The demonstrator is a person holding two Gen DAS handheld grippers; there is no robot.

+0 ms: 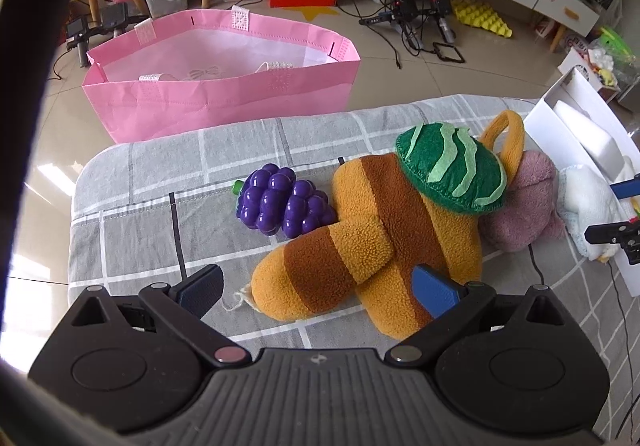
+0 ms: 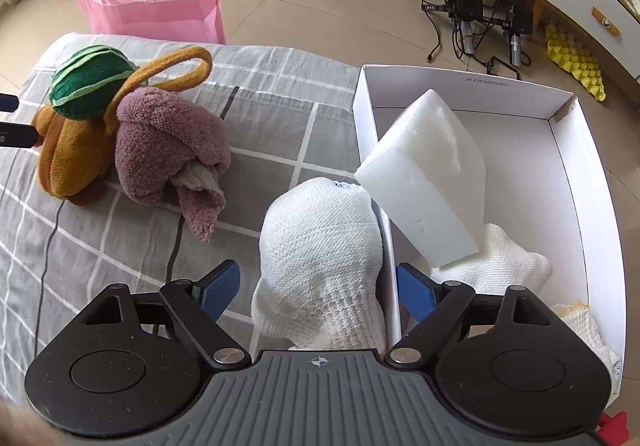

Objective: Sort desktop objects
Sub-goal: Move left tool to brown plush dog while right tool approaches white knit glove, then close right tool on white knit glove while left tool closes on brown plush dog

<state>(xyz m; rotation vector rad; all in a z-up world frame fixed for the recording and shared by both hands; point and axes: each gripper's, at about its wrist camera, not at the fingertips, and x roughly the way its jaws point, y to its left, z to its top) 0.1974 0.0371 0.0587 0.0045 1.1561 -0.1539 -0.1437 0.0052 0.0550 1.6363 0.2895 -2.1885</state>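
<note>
Left wrist view: the left tongs point(image 1: 316, 288) stand wide open and hold nothing. Their fingers straddle the near end of a striped orange-and-brown plush point(image 1: 360, 246) that lies on the desk point(image 1: 132, 213), which is covered by a grey checked cloth. The right finger's blue pad point(image 1: 434, 290) lies over the plush's lower lobe; whether it presses the fabric cannot be told. The left finger point(image 1: 200, 288) is over bare cloth, apart from the plush. A green striped felt cap point(image 1: 452, 169) sits on the plush's far end, with an orange loop point(image 1: 506, 137) rising behind it. Purple toy grapes point(image 1: 284, 201) lie just left of the plush, touching its flank. A mauve towel point(image 1: 524, 201) rests against the plush on the right. A pink bag point(image 1: 224, 81) stands open on the floor beyond the desk's far edge.

Right wrist view: the right tongs point(image 2: 318, 290) are likewise wide open and grip nothing. A white knitted cloth point(image 2: 320, 246) bulges up between the fingers. The left pad point(image 2: 220, 288) stands clear of it, and the right pad point(image 2: 414, 292) is inside the wall of a white box point(image 2: 592, 173), on the far side of that wall from the cloth. In the box a white foam block point(image 2: 424, 173) leans tilted, one corner overhanging the wall above the cloth, resting on more white knit point(image 2: 508, 258).
</note>
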